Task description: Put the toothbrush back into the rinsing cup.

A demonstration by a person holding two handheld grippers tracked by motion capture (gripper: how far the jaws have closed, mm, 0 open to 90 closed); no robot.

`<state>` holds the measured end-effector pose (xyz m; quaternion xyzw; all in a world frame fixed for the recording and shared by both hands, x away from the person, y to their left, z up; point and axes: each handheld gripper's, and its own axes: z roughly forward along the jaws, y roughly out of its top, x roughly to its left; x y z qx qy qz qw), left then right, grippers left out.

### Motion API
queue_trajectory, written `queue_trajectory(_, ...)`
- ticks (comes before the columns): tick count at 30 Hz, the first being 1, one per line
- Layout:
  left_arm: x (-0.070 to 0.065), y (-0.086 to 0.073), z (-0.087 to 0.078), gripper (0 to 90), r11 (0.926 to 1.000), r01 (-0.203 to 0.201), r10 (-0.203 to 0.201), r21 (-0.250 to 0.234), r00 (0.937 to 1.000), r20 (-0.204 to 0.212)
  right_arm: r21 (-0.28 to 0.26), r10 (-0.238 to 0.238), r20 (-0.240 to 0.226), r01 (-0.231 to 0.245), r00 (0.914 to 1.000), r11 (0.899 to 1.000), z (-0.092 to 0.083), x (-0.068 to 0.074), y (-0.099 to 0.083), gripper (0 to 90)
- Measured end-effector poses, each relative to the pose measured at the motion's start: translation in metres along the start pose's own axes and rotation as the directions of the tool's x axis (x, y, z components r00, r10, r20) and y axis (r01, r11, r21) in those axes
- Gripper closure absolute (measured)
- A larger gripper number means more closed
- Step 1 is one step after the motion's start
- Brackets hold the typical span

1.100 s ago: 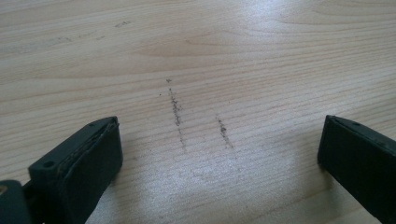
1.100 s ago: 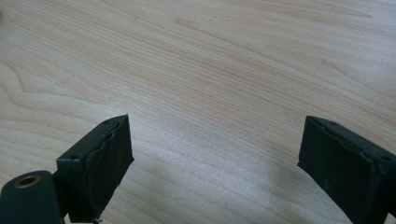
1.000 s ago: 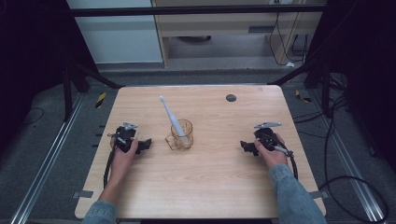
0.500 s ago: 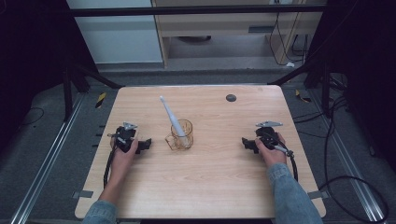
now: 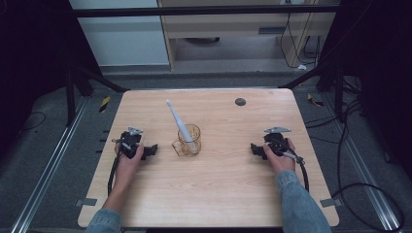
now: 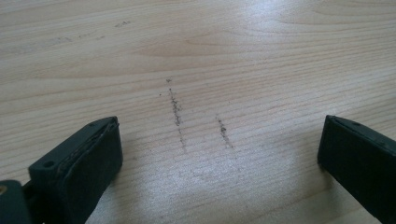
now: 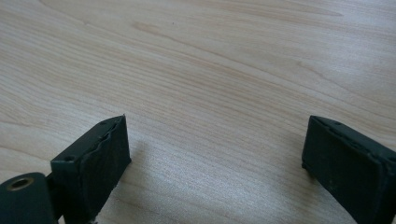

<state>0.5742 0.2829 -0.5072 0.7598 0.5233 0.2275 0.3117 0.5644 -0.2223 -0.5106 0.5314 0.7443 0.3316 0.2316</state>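
Amber cup (image 5: 189,139) stands upright near the middle of the table (image 5: 209,194), slightly toward the left edge. White toothbrush (image 5: 178,120) leans in it, tip toward the far edge. Left tongs (image 5: 151,149) rest near the left edge, jaws wide, gripping nothing. Right tongs (image 5: 256,149) rest near the right edge, jaws wide, likewise unloaded. Both well apart from cup.
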Motion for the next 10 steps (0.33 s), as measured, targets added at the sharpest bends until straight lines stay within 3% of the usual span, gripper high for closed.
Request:
queue_trajectory(5, -0.0001, 0.0000, 0.0000, 0.0, 1.0000, 0.001, -0.001, -0.001, 1.0000, 0.000, 0.012, -0.010, 0.011, 0.009, 0.9999, 1.000, 0.0016, 0.0023, 0.0007, 4.3)
queue_trajectory(10, -0.0001, -0.0001, 0.0000, 0.0, 1.0000, 0.001, -0.001, -0.001, 1.0000, 0.000, 0.023, 0.027, 0.046, -0.028, 0.9986, 0.999, 0.0029, 0.0050, 0.0013, 0.2)
